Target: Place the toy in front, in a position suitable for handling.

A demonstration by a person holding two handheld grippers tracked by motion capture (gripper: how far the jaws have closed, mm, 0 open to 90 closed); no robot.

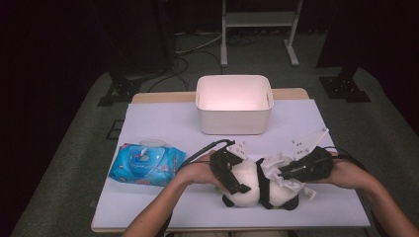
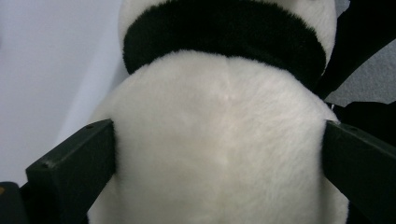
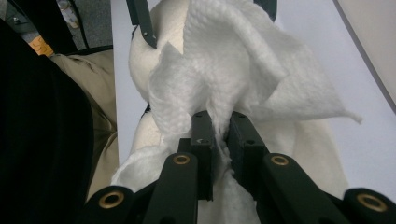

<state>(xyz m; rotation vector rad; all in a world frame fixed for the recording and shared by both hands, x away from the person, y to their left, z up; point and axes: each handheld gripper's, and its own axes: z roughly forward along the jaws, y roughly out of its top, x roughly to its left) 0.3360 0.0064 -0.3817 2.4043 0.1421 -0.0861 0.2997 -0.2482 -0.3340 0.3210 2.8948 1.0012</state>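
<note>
**Wiping a plush panda: both grippers at the toy**

Lying on its side near the front edge of the table [image 1: 163, 123], the plush panda [image 1: 249, 190] sits between your two hands, its white body crossed by a black band. Your right gripper [image 3: 218, 128] has its jaws nearly closed, pinching a crumpled white wipe [image 3: 219, 70] that rests against the panda's fur; in the high view the same wipe bunches on the toy's upper right side. Your left gripper [image 2: 219, 154] straddles the panda's white body with its jaws spread as wide as they go; one jaw stands at each flank of the fur, at or just beside its surface, and you cannot tell from the left gripper view whether the pads press into it. Your left hand [image 1: 197, 173] comes in from the toy's left, your right hand [image 1: 348, 173] from its right.

To the left of the panda, well apart from it, lies a blue pack of wet wipes [image 1: 146, 164] with a white lid. Behind the toy, toward the far edge of the table, stands a white open-topped bin [image 1: 234, 121]. A pale sheet covers the table.
</note>
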